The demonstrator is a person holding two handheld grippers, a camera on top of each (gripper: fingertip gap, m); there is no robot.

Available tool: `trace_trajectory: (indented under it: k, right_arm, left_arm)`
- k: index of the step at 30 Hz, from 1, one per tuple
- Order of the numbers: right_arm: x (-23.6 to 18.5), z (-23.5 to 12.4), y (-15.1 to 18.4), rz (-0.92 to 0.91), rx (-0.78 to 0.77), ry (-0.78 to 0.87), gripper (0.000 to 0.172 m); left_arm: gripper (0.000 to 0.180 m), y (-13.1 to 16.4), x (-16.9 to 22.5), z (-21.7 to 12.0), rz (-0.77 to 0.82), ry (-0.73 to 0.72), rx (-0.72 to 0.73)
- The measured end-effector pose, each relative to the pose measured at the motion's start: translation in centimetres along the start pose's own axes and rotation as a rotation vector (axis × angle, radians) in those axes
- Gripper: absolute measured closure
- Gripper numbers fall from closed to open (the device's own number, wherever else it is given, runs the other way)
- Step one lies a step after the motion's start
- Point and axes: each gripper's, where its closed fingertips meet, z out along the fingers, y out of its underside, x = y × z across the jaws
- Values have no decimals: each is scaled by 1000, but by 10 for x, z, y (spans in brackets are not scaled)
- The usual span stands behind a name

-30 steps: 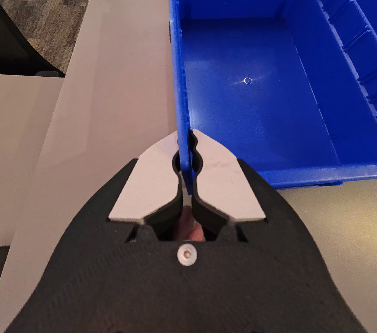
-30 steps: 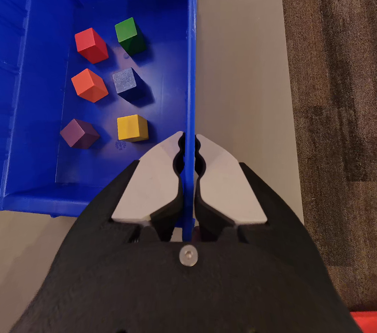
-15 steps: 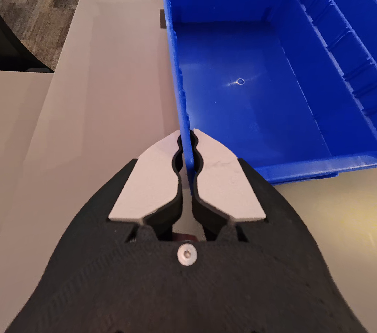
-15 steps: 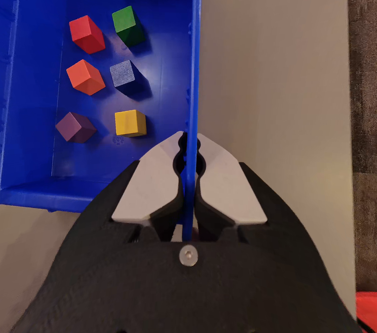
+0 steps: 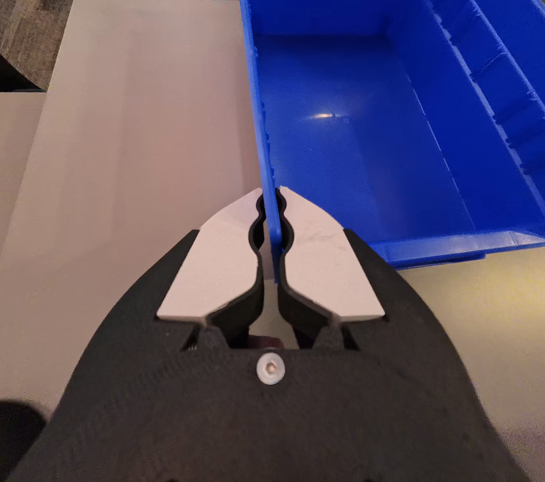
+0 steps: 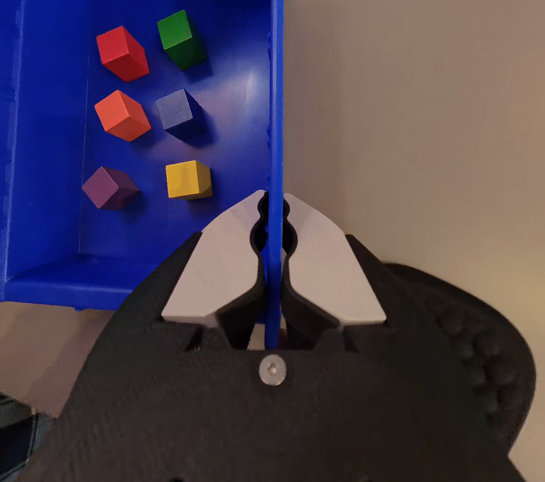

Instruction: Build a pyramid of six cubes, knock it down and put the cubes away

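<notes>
The left claw (image 5: 272,196) is clenched on the left wall of the blue bin (image 5: 339,10), and the right claw (image 6: 274,199) is clenched on its right wall, the rim pinched between the pads of each. The bin is best kept level and carried by both claws together, so that nothing slides or tips out. Inside it, on the floor, six cubes are seen lying apart: red (image 6: 122,53), green (image 6: 180,38), orange (image 6: 122,115), blue (image 6: 177,112), purple (image 6: 109,187) and yellow (image 6: 188,180), with the table (image 6: 413,84) alongside.
</notes>
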Motion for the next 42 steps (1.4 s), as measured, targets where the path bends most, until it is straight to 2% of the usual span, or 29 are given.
trace_trajectory:
  k: [3, 5, 6, 8, 9, 11, 13, 17, 25, 42]
  right_arm:
    - [-12, -6, 12, -19, -7, -16, 165]
    - [-16, -10, 19, -32, -9, -13, 165]
    - [-17, -12, 21, -34, -10, -14, 165]
    - [-18, -14, 24, -37, -12, -22, 165]
    - [-19, -14, 25, -50, -14, -24, 165]
    - [-20, -16, 28, -70, -22, -29, 165]
    - [-21, -18, 31, -87, -28, -42, 164]
    - [-26, -24, 41, -163, -42, -80, 164]
    - [-60, -29, 56, -316, -71, -207, 165]
    - [-190, 31, 10, -519, -110, -373, 166]
  left_arm:
    - [173, 15, 6, -18, 1, 23, -6]
    - [136, 25, 3, -22, -19, 15, -29]
    - [126, 29, 3, -23, -31, 23, -45]
    - [123, 34, 4, -19, -39, 49, -76]
    - [124, 34, 7, -16, -40, 73, -86]
    - [160, 30, 16, -13, -67, 147, -89]
    - [172, 28, 15, -11, -80, 160, -106]
    - [174, 30, 10, -15, -94, 137, -108]
    - [175, 45, -4, -44, -136, 115, -72]
    - [174, 42, -49, -121, -144, 1, 62]
